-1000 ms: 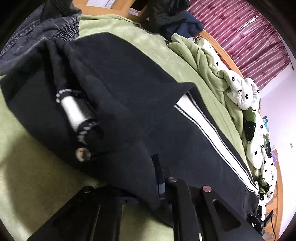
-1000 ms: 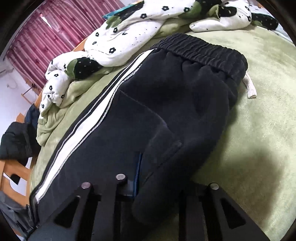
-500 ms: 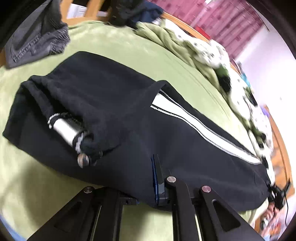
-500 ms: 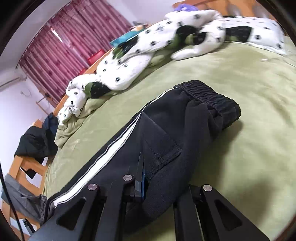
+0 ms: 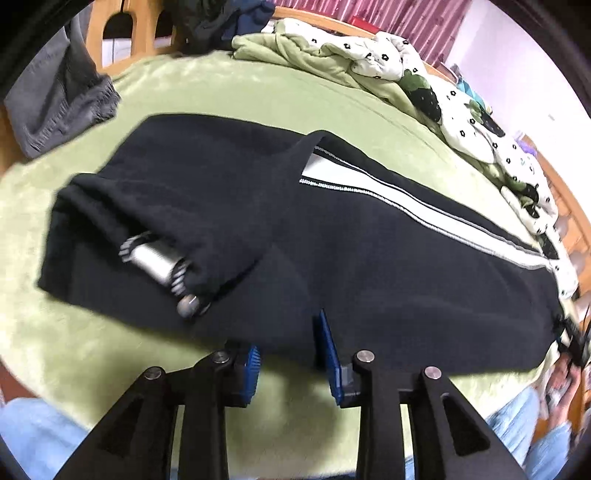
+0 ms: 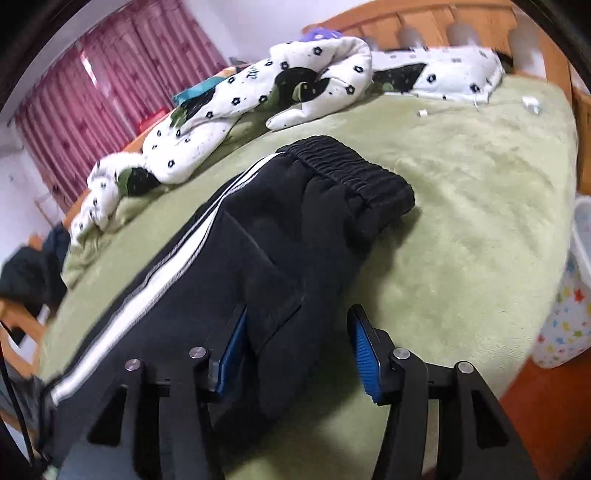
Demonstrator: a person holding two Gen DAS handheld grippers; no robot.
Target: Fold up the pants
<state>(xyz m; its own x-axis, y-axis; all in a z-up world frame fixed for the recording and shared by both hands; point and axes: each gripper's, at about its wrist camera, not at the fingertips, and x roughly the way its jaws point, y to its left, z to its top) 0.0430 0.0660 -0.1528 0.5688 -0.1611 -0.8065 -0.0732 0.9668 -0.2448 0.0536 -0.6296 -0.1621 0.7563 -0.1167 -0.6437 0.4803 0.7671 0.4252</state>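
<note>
Black pants (image 5: 332, 236) with a white side stripe (image 5: 424, 210) lie lengthwise on the green bed cover, folded so one leg lies over the other. The leg cuffs bunch at the left in the left wrist view, where a silver cylinder (image 5: 155, 258) pokes out of a fold. My left gripper (image 5: 290, 354) is open at the pants' near edge, holding nothing. In the right wrist view the pants (image 6: 258, 266) end in the ribbed waistband (image 6: 354, 173). My right gripper (image 6: 299, 343) is open, with its fingers on either side of the near hem of the pants.
A white flower-print quilt (image 6: 258, 92) and green blanket (image 5: 314, 55) lie along the far side of the bed. Grey clothes (image 5: 55, 103) sit at the bed's left end. The wooden headboard (image 6: 443, 26) rises beyond the waistband. A starred white bin (image 6: 569, 314) stands right of the bed.
Both grippers have let go of the pants' edge and opened. Both have drawn back and up, so more of the bed shows. The pants now lie flat.
</note>
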